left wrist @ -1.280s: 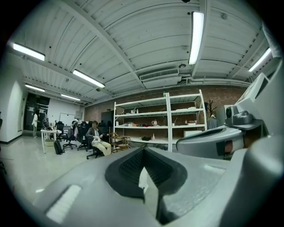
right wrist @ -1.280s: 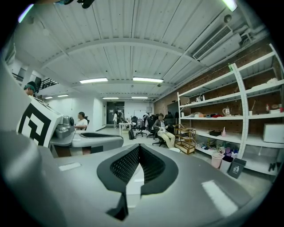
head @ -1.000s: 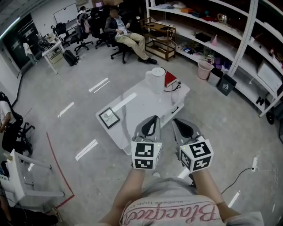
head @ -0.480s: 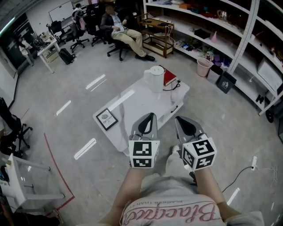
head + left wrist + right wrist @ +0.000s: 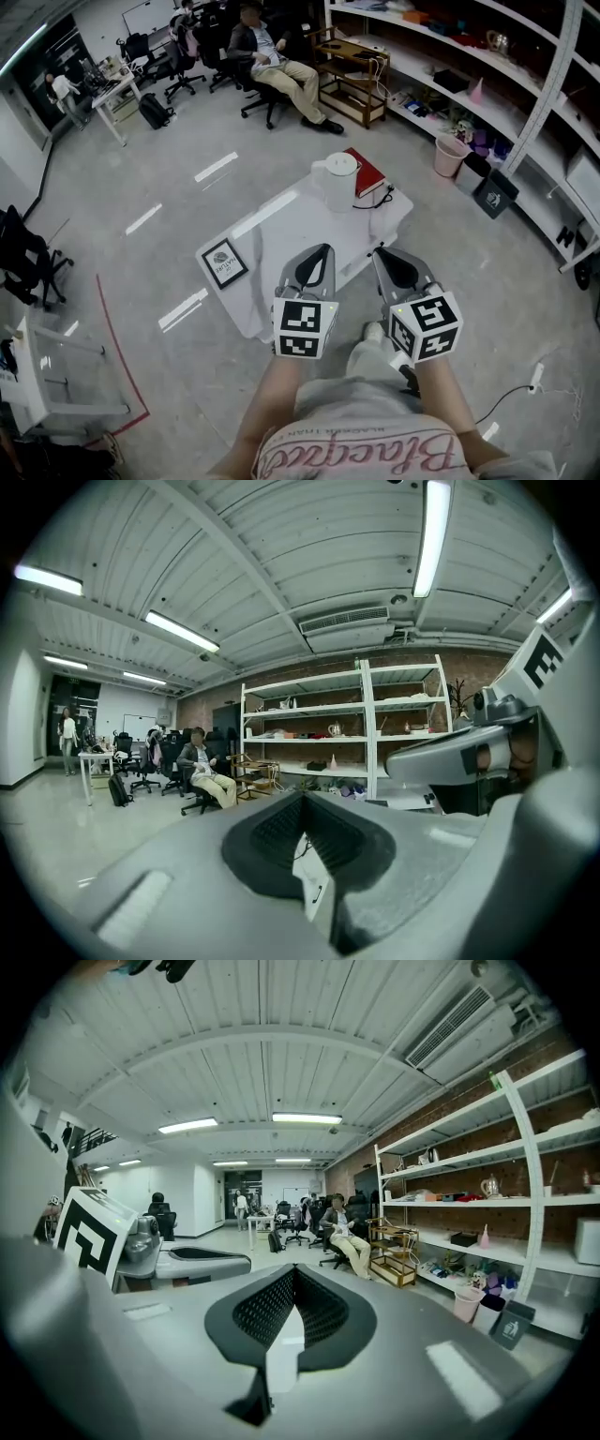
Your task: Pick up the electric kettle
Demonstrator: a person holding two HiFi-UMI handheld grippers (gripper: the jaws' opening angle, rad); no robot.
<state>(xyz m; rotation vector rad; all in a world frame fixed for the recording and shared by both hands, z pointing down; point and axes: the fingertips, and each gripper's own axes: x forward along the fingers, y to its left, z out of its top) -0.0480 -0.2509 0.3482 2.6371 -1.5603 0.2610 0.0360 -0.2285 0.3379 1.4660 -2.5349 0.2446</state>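
Frame (image 5: 225,262) lies flat at the near left of the tabletop (image 5: 300,234). Your left tongs (image 5: 323,251) hang over the near edge, pressed together, nothing between. White kettle (image 5: 337,181) stands upright at the far end, well apart from both tongs. Red book (image 5: 367,172) lies just beside it on the right. Your right tongs (image 5: 382,255) are also pressed together, empty.

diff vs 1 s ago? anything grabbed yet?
The person has stepped toward the white table: a shoe now shows below the grippers, and the table and electric kettle sit slightly lower in the head view. Nothing was taken hold of or let go. Unchanged: left gripper and right gripper shut, empty, side by side, short of the kettle; kettle, red book and framed card keep their places on the table.
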